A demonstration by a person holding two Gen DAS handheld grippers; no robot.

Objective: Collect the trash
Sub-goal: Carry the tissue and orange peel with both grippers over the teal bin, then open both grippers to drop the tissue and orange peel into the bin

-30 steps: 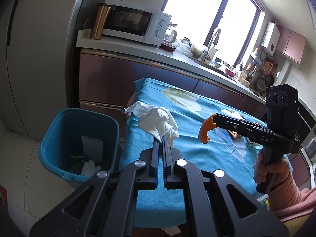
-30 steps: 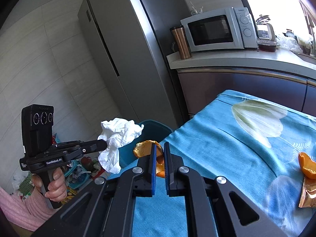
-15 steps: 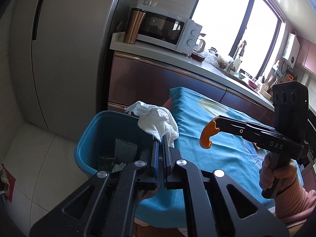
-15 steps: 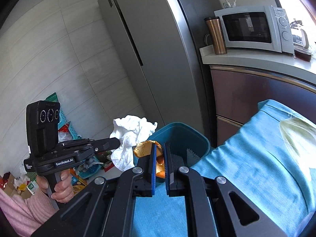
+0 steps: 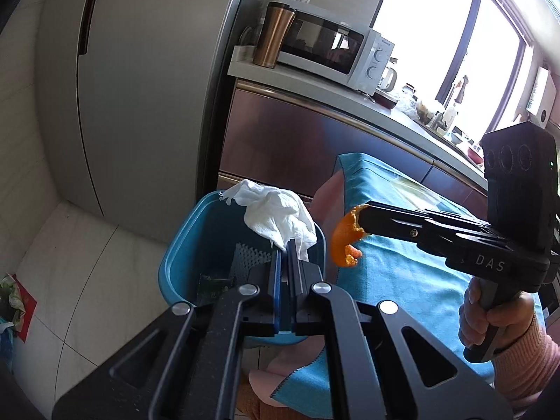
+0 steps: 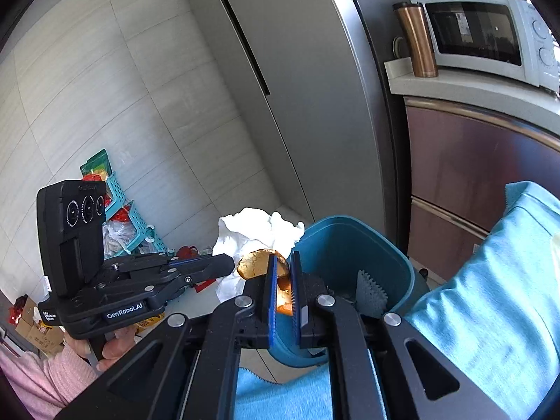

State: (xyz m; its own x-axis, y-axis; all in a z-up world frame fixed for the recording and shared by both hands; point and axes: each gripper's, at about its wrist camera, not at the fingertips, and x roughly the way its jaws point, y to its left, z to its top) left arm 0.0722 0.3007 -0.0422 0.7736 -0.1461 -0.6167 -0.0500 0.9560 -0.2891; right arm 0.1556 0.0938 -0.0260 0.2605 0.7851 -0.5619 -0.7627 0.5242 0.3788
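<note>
My left gripper [image 5: 287, 245] is shut on a crumpled white tissue [image 5: 276, 215] and holds it above the teal trash bin [image 5: 182, 259]. My right gripper [image 6: 281, 262] holds a piece of orange peel [image 6: 257, 262] over the bin's near rim [image 6: 350, 224]; its jaws stand slightly parted around the peel. The peel also shows in the left wrist view [image 5: 344, 241], beside the bin at the table's end. The tissue shows in the right wrist view [image 6: 255, 227], left of the bin. Some trash lies inside the bin.
The table with a blue cloth [image 5: 402, 273] stands right of the bin. A grey fridge [image 5: 140, 87] and brown cabinets [image 5: 297, 140] with a microwave [image 5: 329, 49] and copper tumbler [image 5: 273, 35] stand behind. Bags and a teal rack [image 6: 129, 217] crowd the floor at left.
Both grippers have moved left off the table toward the bin, each carrying its item. The tissue and the peel are now at the bin's mouth. The right jaws have parted slightly.
</note>
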